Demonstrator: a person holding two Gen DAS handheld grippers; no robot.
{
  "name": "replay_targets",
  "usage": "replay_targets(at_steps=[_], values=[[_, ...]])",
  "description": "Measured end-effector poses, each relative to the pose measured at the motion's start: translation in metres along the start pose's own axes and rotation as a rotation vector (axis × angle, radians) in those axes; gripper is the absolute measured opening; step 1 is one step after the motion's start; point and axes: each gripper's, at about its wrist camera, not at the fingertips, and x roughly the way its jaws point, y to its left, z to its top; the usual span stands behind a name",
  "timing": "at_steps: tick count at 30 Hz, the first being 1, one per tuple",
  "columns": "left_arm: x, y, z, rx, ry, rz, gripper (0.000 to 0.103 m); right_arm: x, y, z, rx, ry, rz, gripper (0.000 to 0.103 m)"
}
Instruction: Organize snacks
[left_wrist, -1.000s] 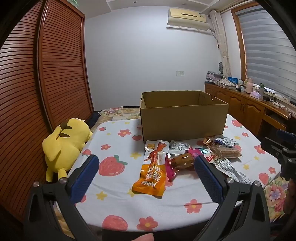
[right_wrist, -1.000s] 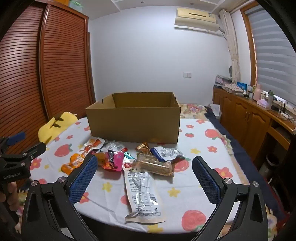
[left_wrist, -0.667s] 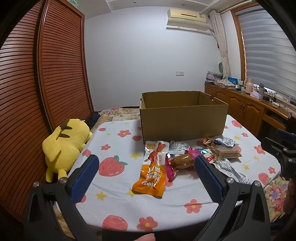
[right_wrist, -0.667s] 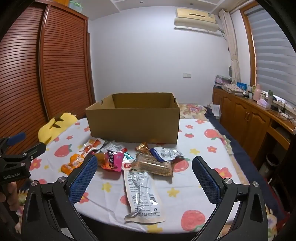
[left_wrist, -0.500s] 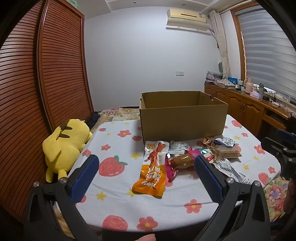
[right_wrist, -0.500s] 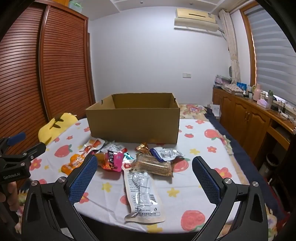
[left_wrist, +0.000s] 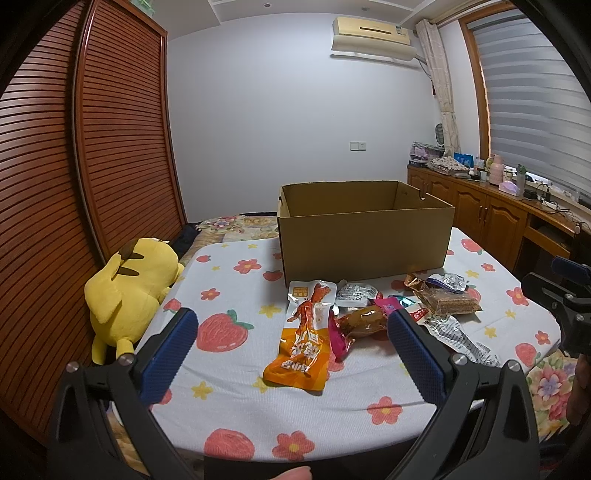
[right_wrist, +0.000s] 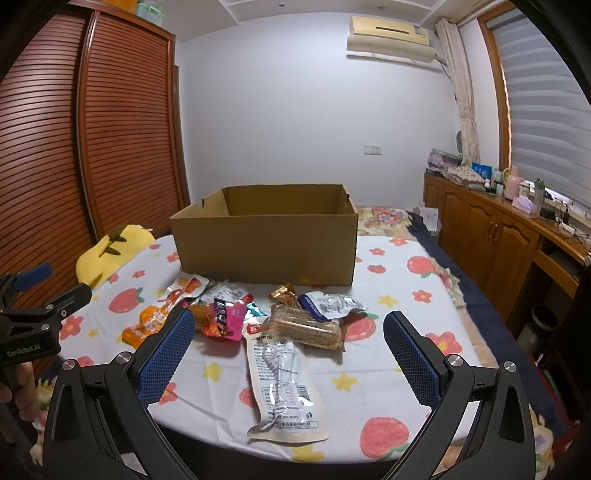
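**Both claws wide, nothing held, snacks loose in front of box**

Left claw (left_wrist: 291, 336): jaws spread wide, nothing between the blue pads (left_wrist: 168, 356). Hovers off the near edge of the bed (left_wrist: 229, 391), over the strawberry-and-flower sheet.

Right claw (right_wrist: 288, 349): same, jaws spread wide, holding nothing. Also off the near edge, to the right of the left claw. Each claw shows at the side of the other's view.

Cardboard box (left_wrist: 364, 230): open top, upright, toward the far edge of the bed, about centre. Inside floor is hidden, can't tell contents.

Snacks lie in a loose pile just in front of the box's near wall:
- orange packet (left_wrist: 304, 341): flat, at the left end of the pile, runs from near the box toward the near edge
- brown glossy packet (left_wrist: 360, 321) and pink packet (right_wrist: 225, 317): just right of the orange one, touching each other
- small white packet (left_wrist: 354, 291): near the box wall, behind the pink one
- clear-wrapped brown bar (right_wrist: 306, 328): mid pile, lying over the top end of the long white packet
- long white packet (right_wrist: 284, 384): closest to the near edge, pointing at the right claw
- blue-and-silver packet (right_wrist: 330, 302) and gold wrapper (right_wrist: 282, 293): behind the bar, near the box

Yellow plush toy (left_wrist: 129, 288): left edge of the bed, against the slatted wardrobe doors (left_wrist: 118, 147).
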Motion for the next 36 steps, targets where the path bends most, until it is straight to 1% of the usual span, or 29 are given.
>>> replay_targets(at_steps=[5,20,36], values=[[-0.0065,-0.0029,-0.0003,0.001,-0.002,0.000,0.103,-0.0003,-0.0003,0.0003,0.000,0.001,0.000,0.103],[-0.0016,-0.0026,0.0053,0.001,-0.001,-0.001,0.103,-0.0025,-0.0025,0.0019,0.002,0.000,0.003,0.103],[-0.0045,-0.0056,0.0085,0.003,-0.001,-0.007,0.103,-0.0018,-0.0010,0.0001,0.002,0.000,0.002,0.103]])
